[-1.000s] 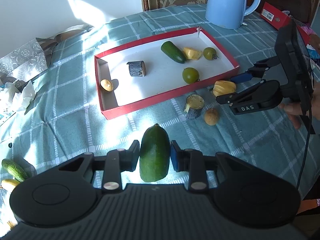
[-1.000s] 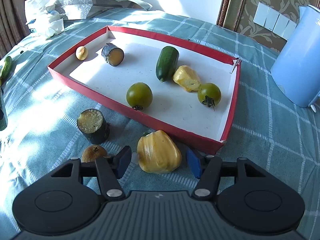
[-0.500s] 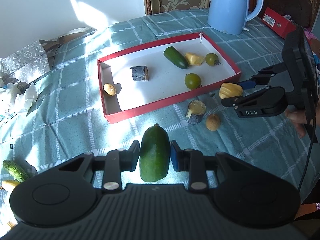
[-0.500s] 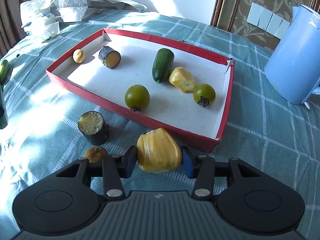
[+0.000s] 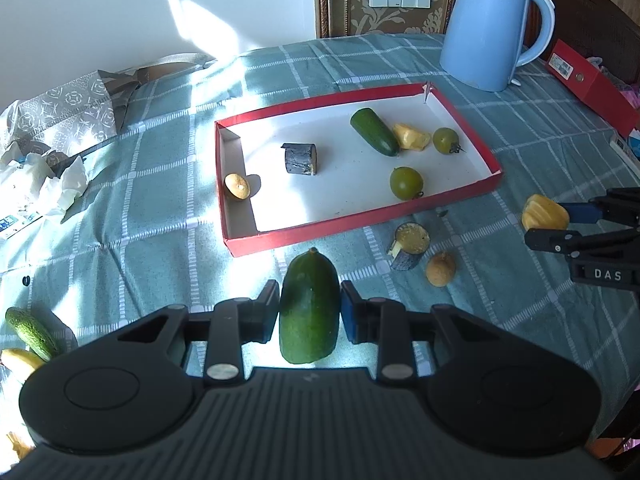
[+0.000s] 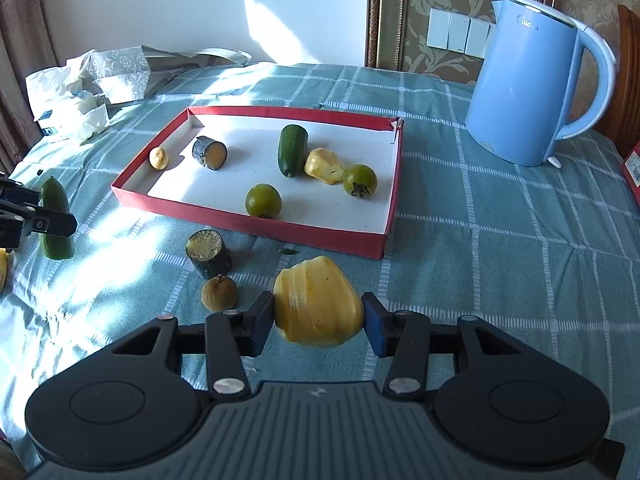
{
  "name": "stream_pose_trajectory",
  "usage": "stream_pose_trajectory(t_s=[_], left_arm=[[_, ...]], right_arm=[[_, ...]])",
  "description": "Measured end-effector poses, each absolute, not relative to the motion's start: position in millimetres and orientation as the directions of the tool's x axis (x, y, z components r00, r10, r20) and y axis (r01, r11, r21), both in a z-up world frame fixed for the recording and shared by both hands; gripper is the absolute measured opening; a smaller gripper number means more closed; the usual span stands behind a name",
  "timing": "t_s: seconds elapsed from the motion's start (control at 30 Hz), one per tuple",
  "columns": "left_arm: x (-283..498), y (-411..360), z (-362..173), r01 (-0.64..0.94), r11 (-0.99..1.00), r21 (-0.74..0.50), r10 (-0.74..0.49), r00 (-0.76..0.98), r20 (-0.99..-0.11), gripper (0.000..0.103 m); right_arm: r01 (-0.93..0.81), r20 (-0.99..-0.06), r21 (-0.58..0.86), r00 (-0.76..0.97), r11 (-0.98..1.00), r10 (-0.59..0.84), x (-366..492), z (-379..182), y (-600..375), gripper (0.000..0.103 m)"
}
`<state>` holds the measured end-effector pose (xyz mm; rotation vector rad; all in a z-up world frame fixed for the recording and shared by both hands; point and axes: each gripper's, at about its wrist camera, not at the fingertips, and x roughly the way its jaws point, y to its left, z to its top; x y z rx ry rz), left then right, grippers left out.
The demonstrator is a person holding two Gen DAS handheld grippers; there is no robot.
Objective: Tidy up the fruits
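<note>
My left gripper is shut on a thick green cucumber piece, held above the checked cloth in front of the red tray. My right gripper is shut on a yellow fruit piece, lifted clear of the cloth near the tray's front right corner. The tray holds a cucumber, a yellow piece, two green tomatoes, a dark cut stub and a small brown fruit. On the cloth before the tray lie another dark stub and a brown fruit.
A blue kettle stands behind the tray on the right. A paper bag and crumpled tissues lie at the back left. A red box sits at the right edge. A small cucumber lies at the near left.
The right gripper's jaws have shut on the yellow fruit piece and lifted it off the cloth, away from the tray. The left gripper keeps its hold on the green cucumber piece.
</note>
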<state>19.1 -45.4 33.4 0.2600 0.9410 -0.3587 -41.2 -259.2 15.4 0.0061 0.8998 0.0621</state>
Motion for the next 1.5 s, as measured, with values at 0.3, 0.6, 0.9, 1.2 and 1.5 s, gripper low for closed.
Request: stream_pose_trajectory(t_s=[0.3, 0.6, 0.9, 1.2, 1.5], left_arm=[[23, -51, 41, 0.406, 0.912, 0.063, -0.190, 0.554, -0.811, 0.029], [40, -67, 44, 0.441, 0.894, 0.083, -0.203, 0.562, -0.802, 0.029], [78, -91, 45, 0.467, 0.877, 0.112, -0.214, 0.588, -0.780, 0.029], [144, -118, 17, 0.458, 0.881, 0.117, -0.187, 0.565, -0.803, 0.030], [102, -96, 12, 0.677, 0.733, 0.072, -0.371, 0.486, -0.791, 0.073]], right_arm=[[-0.054, -0.765, 0.034, 0.641, 0.998, 0.061, -60, 33, -249, 0.047], [-0.045, -0.760, 0.057, 0.645, 0.997, 0.072, -67, 42, -251, 0.047], [-0.015, -0.760, 0.053, 0.648, 0.998, 0.050, -75, 48, -262, 0.047], [0.013, -0.765, 0.054, 0.643, 0.998, 0.033, -77, 48, -269, 0.047], [0.030, -0.766, 0.067, 0.642, 0.997, 0.032, -78, 45, -272, 0.047]])
